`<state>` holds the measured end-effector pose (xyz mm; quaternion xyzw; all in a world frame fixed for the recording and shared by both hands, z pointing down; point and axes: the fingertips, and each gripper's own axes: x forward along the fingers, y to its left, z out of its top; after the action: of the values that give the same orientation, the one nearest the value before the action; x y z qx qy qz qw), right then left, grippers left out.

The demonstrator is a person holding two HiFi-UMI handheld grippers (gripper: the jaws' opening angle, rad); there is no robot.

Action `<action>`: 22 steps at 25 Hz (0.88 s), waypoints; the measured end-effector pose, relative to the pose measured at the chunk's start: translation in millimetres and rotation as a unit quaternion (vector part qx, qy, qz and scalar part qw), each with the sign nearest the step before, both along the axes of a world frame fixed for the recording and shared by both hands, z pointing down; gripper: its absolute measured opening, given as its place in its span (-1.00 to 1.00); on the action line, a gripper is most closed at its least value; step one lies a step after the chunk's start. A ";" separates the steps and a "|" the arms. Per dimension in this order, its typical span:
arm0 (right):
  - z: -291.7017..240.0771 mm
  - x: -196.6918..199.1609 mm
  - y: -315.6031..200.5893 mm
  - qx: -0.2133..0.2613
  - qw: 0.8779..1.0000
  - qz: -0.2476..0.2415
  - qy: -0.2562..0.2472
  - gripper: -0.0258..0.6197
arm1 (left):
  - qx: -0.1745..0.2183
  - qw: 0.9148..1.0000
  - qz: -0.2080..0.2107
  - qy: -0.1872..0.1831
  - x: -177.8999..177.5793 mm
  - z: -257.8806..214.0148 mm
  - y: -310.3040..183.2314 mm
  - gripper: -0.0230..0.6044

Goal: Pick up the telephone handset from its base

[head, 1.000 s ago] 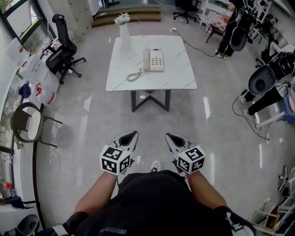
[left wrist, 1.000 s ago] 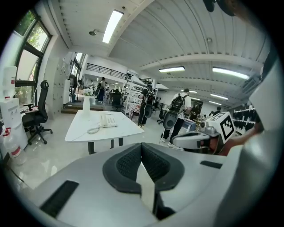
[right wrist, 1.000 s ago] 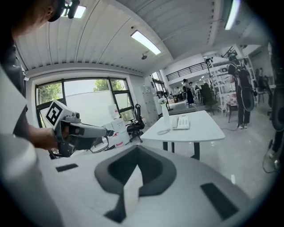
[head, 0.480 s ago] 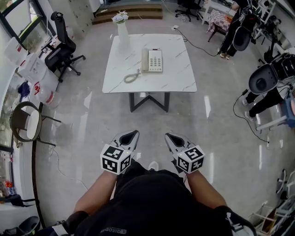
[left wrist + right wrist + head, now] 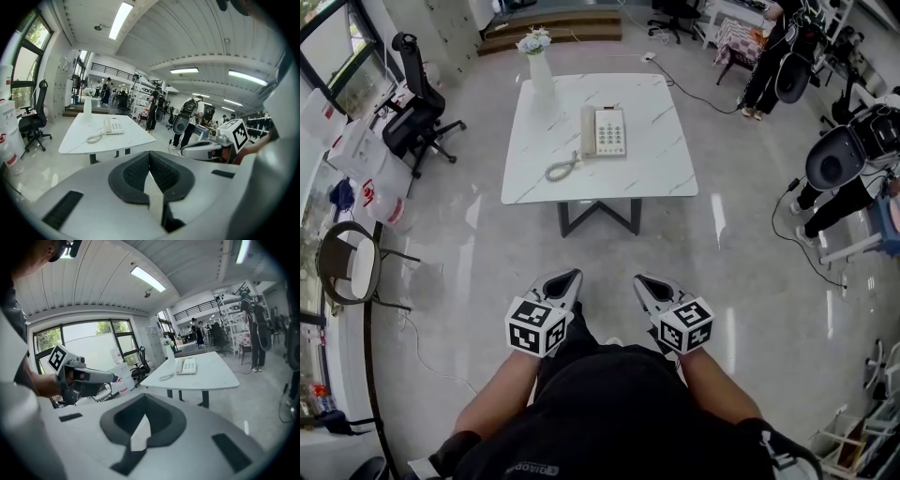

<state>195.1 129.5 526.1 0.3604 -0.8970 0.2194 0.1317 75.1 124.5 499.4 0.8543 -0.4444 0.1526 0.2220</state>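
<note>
Since the earlier pictures the person has walked closer, so the white worktop (image 5: pixel 661 141) now sits lower and looks bigger in the head view. Both grippers have stayed side by side in front of the person's body. They are over the grey floor (image 5: pixel 487 253) and point at the worktop.

The left gripper (image 5: pixel 566 276) has its fingers (image 5: pixel 133 176) shut tight together, with nothing between them. The right gripper (image 5: pixel 644 280) is the same: its fingers (image 5: pixel 124 418) are closed and hold nothing. Both are well apart from the worktop, off its near edge.

The telephone (image 5: pixel 604 132) sits near the middle of the worktop, a little toward the far edge. The handset (image 5: pixel 590 131) lies in its place on the left side of the base (image 5: pixel 614 133). A curly cord (image 5: pixel 562 170) runs from the handset toward the near left corner and ends in a loop. A white vase (image 5: pixel 541 70) with flowers stands at the far left corner.

A black office chair (image 5: pixel 412 103) stands on the floor off the left edge of the worktop. A person in dark clothes (image 5: pixel 766 70) stands past the far right corner.
</note>
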 end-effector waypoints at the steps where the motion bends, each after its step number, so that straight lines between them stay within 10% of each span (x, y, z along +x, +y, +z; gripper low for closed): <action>1: 1.7 -1.2 -5.7 0.000 1.000 0.001 0.002 -0.92 | 0.002 1.000 0.002 0.002 -0.9 0.3 -7.6 -0.92; 22: 0.2 -50.3 -166.2 -0.018 0.999 0.030 0.021 -0.92 | -0.007 1.000 0.027 0.008 -53.0 -1.4 -183.3 -0.92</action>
<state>144.8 -36.8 526.3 0.3895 -0.8786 0.2321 0.1499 22.2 -58.8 498.0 0.8658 -0.4181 0.1546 0.2272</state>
